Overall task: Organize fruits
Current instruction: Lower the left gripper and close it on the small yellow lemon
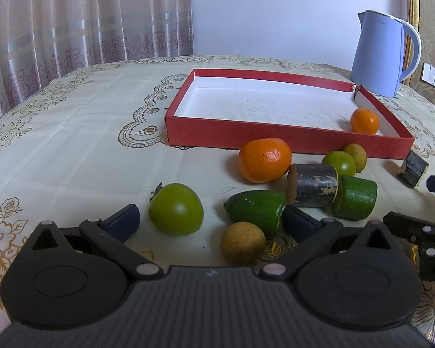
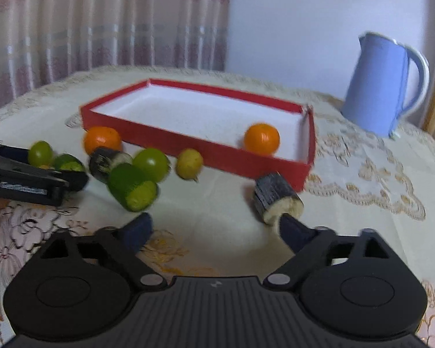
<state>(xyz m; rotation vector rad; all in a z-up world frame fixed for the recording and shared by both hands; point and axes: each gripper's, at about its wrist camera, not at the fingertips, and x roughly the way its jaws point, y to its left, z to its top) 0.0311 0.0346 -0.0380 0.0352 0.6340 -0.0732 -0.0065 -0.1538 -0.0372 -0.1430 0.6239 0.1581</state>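
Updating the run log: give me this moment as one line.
in red box: one orange | outside: other fruits, on tablecloth | left gripper: open, empty | right gripper: open, empty

black ribbed tool point(image 1: 211, 220), navy pads point(image 1: 124, 221), silver rivets point(image 1: 147, 268)

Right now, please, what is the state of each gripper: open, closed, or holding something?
Left gripper: open, holding nothing; a green tomato lies between its fingers.
Right gripper: open, holding nothing; a dark eggplant piece lies at its right fingertip.
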